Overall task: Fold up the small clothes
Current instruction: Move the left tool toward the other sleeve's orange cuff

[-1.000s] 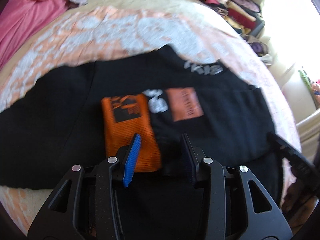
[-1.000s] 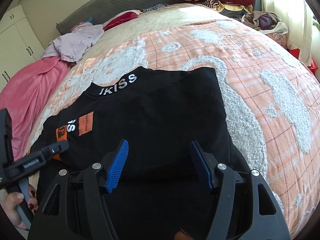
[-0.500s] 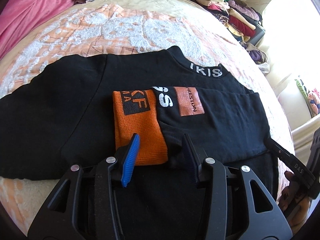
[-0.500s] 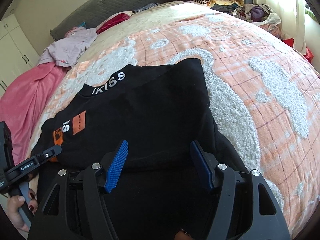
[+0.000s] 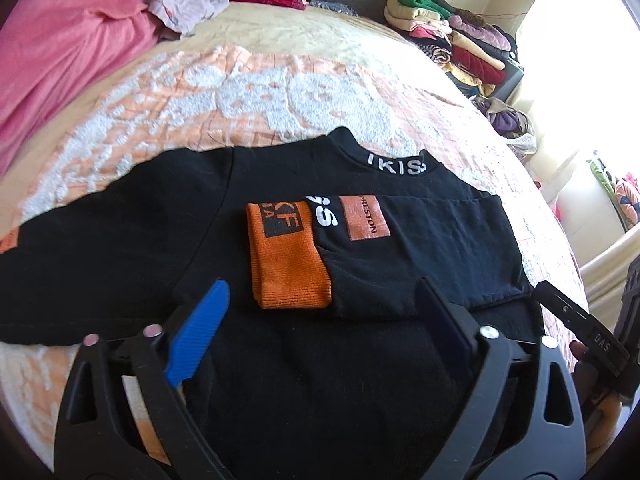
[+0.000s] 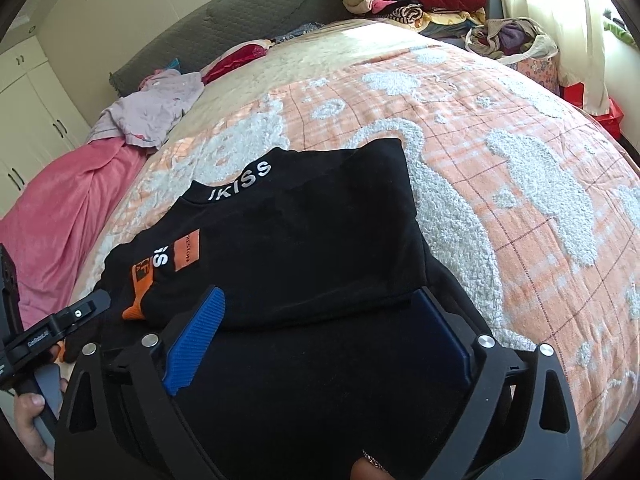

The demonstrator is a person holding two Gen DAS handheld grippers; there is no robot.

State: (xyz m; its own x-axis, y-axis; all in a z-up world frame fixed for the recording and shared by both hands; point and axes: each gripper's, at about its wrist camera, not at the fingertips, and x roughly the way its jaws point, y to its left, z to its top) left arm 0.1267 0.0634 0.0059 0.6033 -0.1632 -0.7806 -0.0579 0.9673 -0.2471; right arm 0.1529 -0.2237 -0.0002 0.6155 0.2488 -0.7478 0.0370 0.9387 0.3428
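Peach quilted bed [image 5: 280,92]: both claws, left [image 5: 320,320] and right [image 6: 316,332], gape apart; I risk snagging the black sweatshirt's [image 5: 160,240] folded orange-cuffed sleeve [image 5: 288,256].

- I see a bed under an orange-and-white tufted blanket [image 6: 500,152] filling mid-frame.
- White wardrobe doors [image 6: 28,112] upper left.
- Bright sunlit window [image 5: 580,40] upper right.
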